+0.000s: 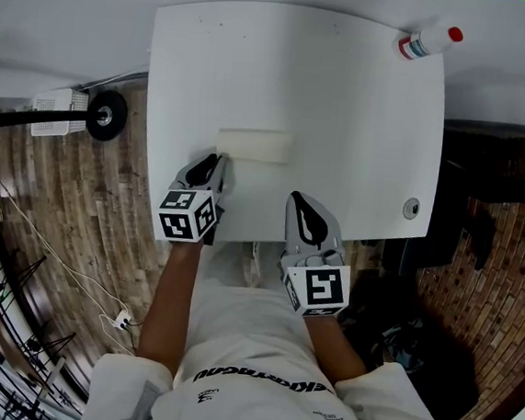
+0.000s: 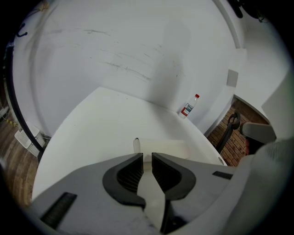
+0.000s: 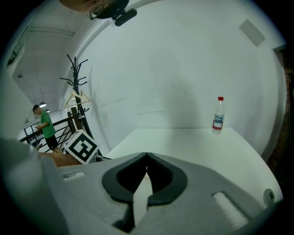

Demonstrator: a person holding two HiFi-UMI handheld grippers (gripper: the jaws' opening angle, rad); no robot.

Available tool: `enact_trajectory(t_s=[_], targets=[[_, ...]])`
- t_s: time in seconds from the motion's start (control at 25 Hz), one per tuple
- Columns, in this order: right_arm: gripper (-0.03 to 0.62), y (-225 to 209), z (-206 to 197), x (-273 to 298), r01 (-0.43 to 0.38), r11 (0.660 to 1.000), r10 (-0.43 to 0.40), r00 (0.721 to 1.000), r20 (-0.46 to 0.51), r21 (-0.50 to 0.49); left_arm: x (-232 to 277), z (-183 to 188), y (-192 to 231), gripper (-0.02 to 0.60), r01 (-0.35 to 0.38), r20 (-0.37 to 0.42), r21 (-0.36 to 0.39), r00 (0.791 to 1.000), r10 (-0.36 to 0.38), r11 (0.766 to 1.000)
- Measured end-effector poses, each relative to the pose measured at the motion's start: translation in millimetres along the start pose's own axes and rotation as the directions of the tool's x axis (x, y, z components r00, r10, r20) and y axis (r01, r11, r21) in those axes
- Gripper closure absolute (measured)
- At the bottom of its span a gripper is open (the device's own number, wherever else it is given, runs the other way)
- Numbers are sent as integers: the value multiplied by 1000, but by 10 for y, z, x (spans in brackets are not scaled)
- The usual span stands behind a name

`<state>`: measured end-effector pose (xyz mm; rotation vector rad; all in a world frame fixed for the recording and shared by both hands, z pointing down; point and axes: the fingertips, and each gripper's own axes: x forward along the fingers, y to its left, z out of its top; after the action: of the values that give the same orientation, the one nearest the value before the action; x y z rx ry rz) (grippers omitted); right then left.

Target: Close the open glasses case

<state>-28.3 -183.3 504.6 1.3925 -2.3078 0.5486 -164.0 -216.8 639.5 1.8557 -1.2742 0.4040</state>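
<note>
Likely light, rigid and slick, the cream oblong glasses case (image 1: 255,146), at one o'clock from the barely parted, empty left gripper (image 1: 219,162), suits a push on its lid, and the right gripper (image 1: 298,199) is clenched on nothing.

Both bare forearms reach forward and low. The left gripper (image 1: 219,161) (image 2: 147,158) sits further out, its jaws parted by a narrow gap; the right gripper (image 1: 299,199) (image 3: 146,158) has its jaw tips touching.

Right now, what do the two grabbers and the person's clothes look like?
The left gripper and right gripper are grey plastic with black pads; each carries a white cube with black square markers. The person wears a white short-sleeved shirt with black lettering.
</note>
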Motion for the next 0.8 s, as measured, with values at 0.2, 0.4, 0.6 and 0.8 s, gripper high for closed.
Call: enact_trajectory(t_s=[0.2,0.4,0.6,0.8], targets=[[592,7,95,-88,-5,1000,5,1000,25,-6,-129,74,-99,531,-4,23,14,1000,4,1000],[592,-4,236,-262,-12,1000,12,998,58,2,-354,220,-271,568,-18,62,36,998,15,999],[592,7,493,-467,-23,1000,24,993,112,-2,-635,418,-566,583,-11,107,96,994,1,995],[592,45,780,-679,-51,999,54,984,169,-18,-1004,678,-960,583,-15,195,145,981,-13,989]])
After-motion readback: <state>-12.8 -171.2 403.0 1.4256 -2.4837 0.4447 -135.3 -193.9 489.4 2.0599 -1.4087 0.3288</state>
